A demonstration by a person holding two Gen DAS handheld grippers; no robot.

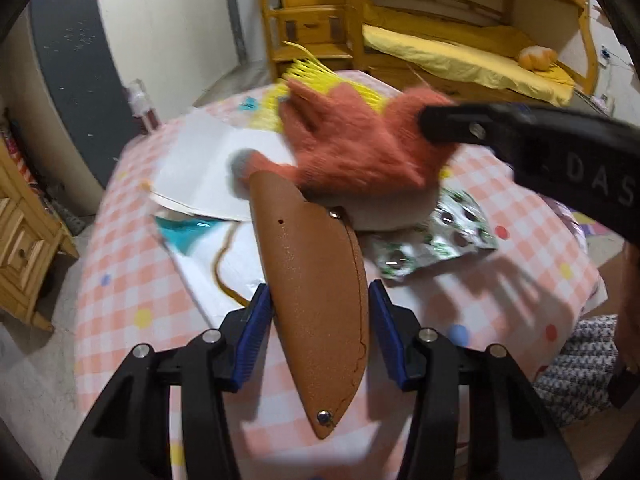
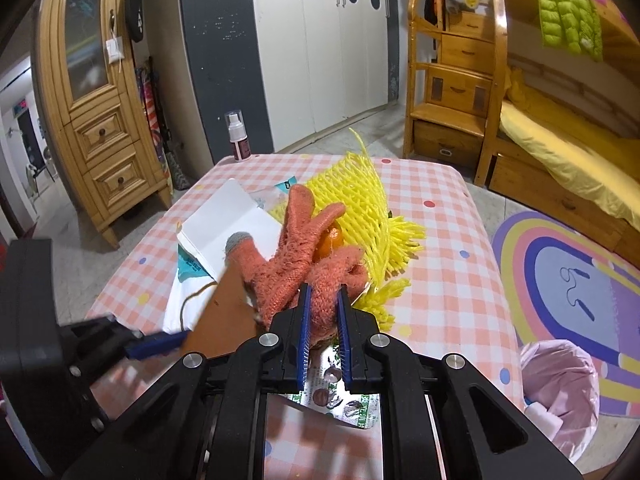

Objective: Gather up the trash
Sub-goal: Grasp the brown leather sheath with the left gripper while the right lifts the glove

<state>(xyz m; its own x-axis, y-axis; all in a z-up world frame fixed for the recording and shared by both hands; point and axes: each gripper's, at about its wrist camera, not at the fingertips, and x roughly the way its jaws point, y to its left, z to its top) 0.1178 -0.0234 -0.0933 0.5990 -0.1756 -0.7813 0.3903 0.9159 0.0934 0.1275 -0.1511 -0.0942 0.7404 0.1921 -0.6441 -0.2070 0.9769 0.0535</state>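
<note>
Right wrist view has the right tongs (image 2: 323,312) clamped on a soft, limp glove (image 2: 296,264), best pinched mid-cuff, while the left tongs (image 1: 318,320) straddle a stiff brown sheath (image 1: 316,280) without pressing.

glove (image 2: 296,264) atop sheath (image 1: 312,288) on table (image 2: 452,280)

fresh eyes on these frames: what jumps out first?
The orange knit glove, mid-table, pinched in the right hand-held gripper. Next, the brown leather sheath lying between the left hand-held gripper pads. Behind the glove, yellow foam fruit netting sprawls over the pink checked tablecloth.
</note>
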